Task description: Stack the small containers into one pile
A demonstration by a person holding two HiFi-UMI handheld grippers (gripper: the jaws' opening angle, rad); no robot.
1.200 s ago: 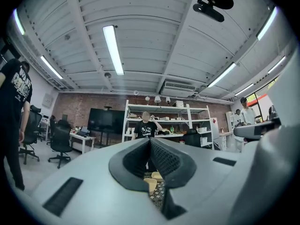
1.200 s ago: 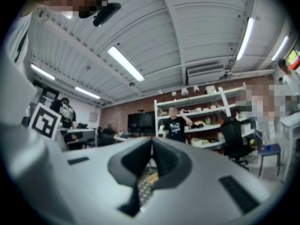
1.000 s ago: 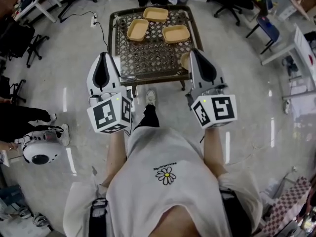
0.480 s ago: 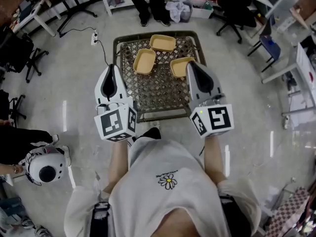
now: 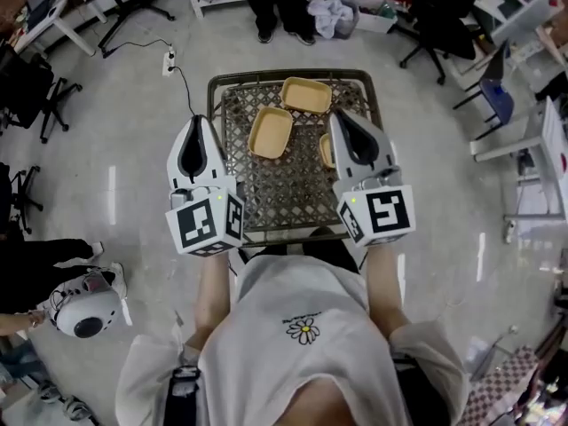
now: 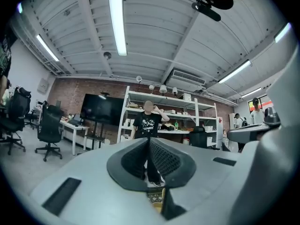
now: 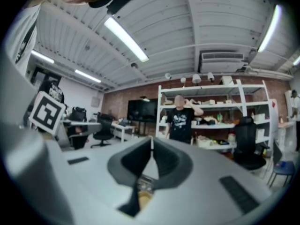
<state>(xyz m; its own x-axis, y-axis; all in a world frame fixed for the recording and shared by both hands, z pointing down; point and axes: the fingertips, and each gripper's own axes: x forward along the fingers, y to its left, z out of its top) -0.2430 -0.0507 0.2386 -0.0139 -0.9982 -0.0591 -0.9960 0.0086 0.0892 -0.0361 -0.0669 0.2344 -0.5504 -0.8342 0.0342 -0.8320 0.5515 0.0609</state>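
You stand at the near edge of a low table (image 5: 284, 193) with a dark metal frame and an open lattice top. You hold a gripper in each hand.

Three small containers lie on the lattice, all apart from one another and none stacked. Each is a shallow, pale yellow rectangular tray with rounded corners and a flared rim, and each is empty.
- The far container (image 5: 306, 95) sits by the far edge, a little right of the middle.
- The middle container (image 5: 271, 132) lies just nearer to you and to its left, with its long side pointing away from you.
- The right container (image 5: 325, 149) sits toward the right edge. It is mostly hidden behind your right gripper, so only a strip of its left side shows.

Your left gripper (image 5: 195, 122) is over the table's left edge, and its jaws are pressed together with nothing between them (image 6: 149, 146). Your right gripper (image 5: 340, 116) is over the right side of the table, and its jaws are also closed and empty (image 7: 152, 146). Neither gripper touches a container. Both gripper views look out level across the room, toward a person (image 6: 148, 123) in a black T-shirt standing in front of white shelves (image 6: 183, 121). That person's legs stand just beyond the table's far edge.
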